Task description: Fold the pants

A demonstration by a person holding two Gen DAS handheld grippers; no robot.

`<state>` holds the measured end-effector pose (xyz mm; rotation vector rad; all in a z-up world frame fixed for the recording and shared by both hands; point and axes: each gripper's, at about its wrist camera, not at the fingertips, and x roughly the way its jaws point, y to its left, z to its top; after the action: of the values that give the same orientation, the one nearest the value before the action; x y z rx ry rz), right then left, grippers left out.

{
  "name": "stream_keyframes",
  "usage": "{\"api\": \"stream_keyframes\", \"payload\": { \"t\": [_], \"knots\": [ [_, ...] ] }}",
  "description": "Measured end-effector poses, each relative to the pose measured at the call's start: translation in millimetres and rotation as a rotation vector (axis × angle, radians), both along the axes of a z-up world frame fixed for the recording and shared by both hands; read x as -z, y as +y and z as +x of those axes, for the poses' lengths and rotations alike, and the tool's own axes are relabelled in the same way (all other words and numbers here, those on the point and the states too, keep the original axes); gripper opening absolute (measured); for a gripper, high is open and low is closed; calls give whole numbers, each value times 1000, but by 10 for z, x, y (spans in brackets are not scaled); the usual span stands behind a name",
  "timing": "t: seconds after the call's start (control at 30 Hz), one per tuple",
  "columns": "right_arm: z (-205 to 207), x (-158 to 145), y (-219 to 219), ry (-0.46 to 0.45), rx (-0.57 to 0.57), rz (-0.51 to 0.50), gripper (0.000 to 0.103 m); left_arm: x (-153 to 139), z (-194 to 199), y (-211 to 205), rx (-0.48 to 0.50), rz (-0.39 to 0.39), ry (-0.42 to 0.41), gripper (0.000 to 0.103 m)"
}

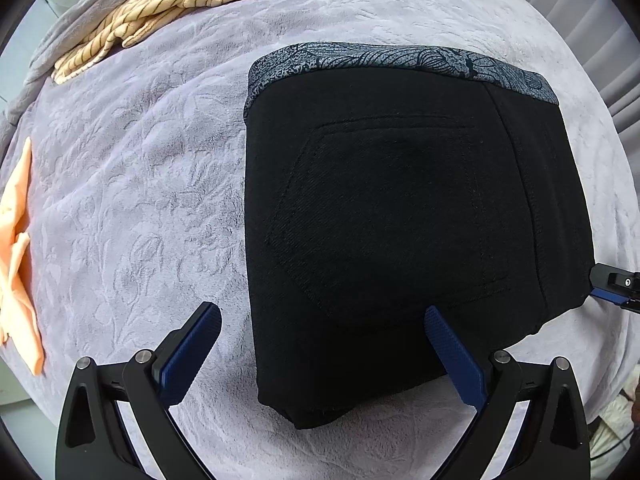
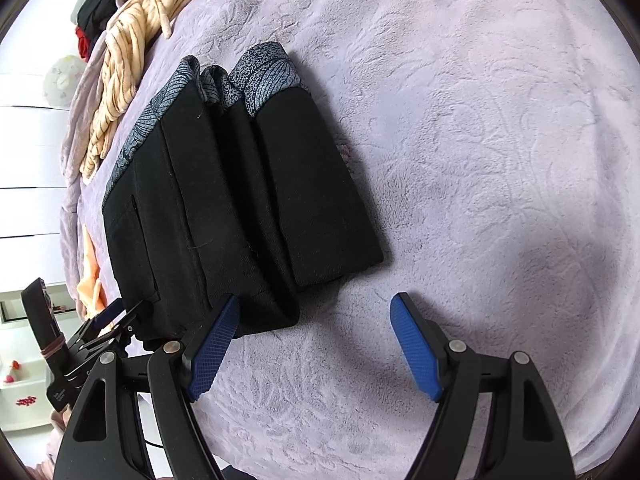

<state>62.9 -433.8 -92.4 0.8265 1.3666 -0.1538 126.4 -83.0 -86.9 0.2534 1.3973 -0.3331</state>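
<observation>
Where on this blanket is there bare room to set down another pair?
Right of the folded black pants, the lavender blanket lies bare out to its edge. A smaller bare strip lies between the pants and the orange cloth. The far edge is crowded with the striped garment.

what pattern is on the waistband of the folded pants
A grey and black floral, leaf-like print on the waistband of the black pants; clearest in the left wrist view.

A striped cream garment (image 1: 160,4) and orange cloth (image 1: 18,260) lie on the lilac blanket (image 1: 132,184).
</observation>
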Motion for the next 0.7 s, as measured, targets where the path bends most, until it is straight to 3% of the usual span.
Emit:
{"api": "stream_keyframes", "payload": {
  "t": [0.17, 0.23, 0.43, 0.7],
  "knots": [
    [-3, 8, -11, -4, 1, 13, 81, 34, 93, 122, -30, -67, 65, 102],
    [3, 4, -16, -7, -7, 13, 81, 8, 177, 210, -50, -140, 112, 102],
    [76, -86, -86, -65, -66, 17, 81, -122, 445, 385, -38, -206, 83, 102],
    [282, -29, -283, -115, -97, 85, 86, 100, 658, 439, -48, -347, 197, 102]
  ]
}}
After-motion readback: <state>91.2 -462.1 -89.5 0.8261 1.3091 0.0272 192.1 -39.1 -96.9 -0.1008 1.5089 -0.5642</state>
